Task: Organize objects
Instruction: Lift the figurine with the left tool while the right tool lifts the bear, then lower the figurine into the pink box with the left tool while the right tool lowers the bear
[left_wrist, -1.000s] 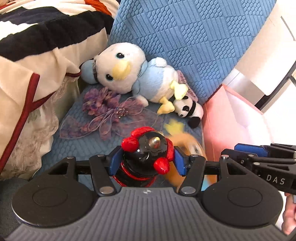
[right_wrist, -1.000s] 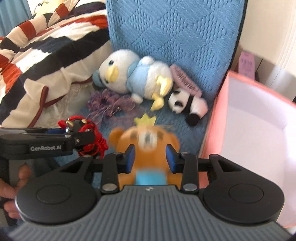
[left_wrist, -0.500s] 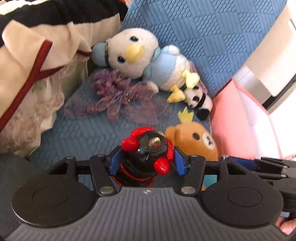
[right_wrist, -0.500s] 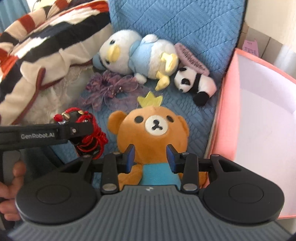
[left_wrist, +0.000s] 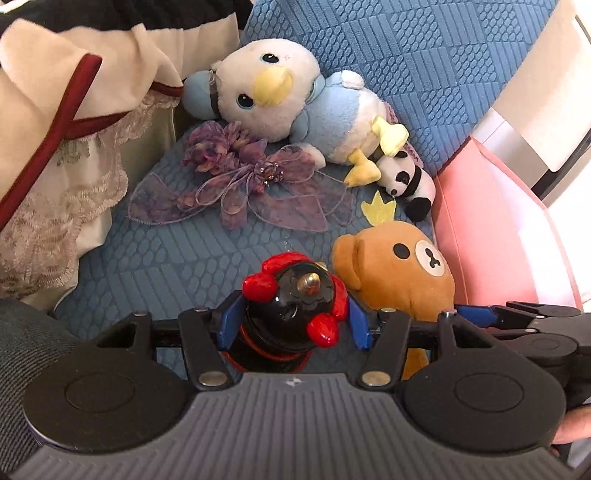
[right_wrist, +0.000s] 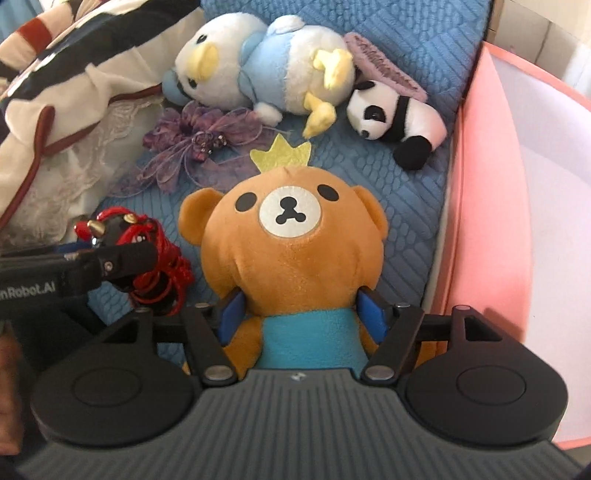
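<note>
Blue quilted cushion (right_wrist: 413, 206) fills the background, with a pink bin (right_wrist: 491, 206) beside it. Jaws of the right gripper (right_wrist: 301, 314) have just been opening around the brown bear plush (right_wrist: 291, 251), which now lies on the cushion between them, looking released. Left gripper (left_wrist: 293, 323) stays clamped on a black-and-red ornament (left_wrist: 295, 314), low over the cushion beside the bear and probably next to be set down.
</note>
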